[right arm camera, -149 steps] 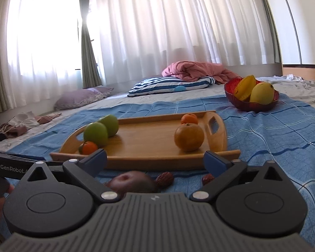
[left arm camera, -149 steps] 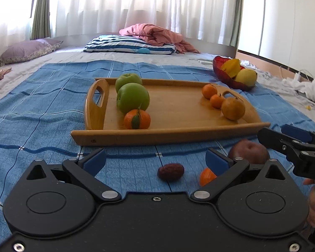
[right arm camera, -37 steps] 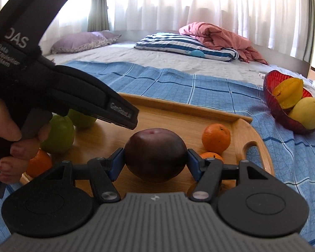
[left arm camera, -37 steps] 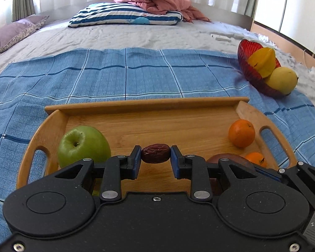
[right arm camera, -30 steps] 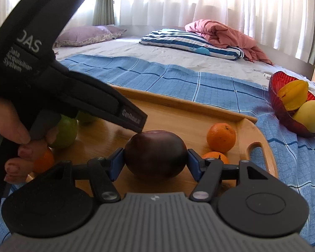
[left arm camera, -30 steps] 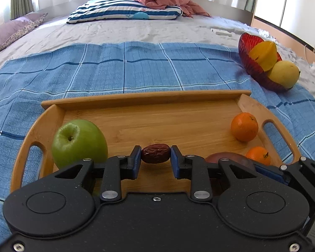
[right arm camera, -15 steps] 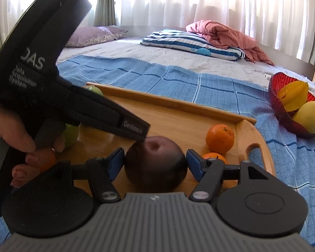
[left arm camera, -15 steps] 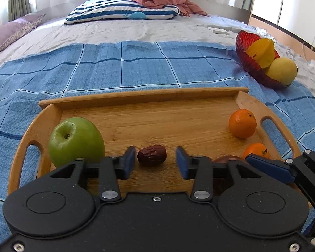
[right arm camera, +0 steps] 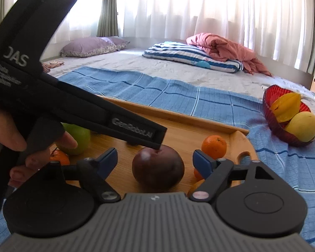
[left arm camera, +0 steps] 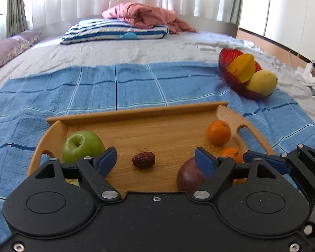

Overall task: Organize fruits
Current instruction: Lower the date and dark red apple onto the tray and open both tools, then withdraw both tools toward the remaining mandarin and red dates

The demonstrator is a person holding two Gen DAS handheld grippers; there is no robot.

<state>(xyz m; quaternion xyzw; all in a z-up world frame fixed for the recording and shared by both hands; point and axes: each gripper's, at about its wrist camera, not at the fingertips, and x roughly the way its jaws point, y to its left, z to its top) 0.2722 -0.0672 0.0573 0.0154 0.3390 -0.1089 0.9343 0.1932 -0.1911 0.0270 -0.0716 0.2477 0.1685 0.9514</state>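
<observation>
bed (left arm camera: 157, 63) w/ grey sheet. blue checked blanket (left arm camera: 115, 86) spread over near part. striped pillow (left arm camera: 115, 30) at far end, blue-white; pink crumpled quilt (left arm camera: 145, 16) heaped on its back edge. purple pillow (left arm camera: 8, 48) far left, apart from striped one. white sheer curtains (right arm camera: 199, 10) behind bed, backlit; green drape (right arm camera: 106, 8) hangs left of them. white wardrobe doors (left arm camera: 283, 8) right side. white cloth bundle (left arm camera: 310, 79) at right bed edge.
</observation>
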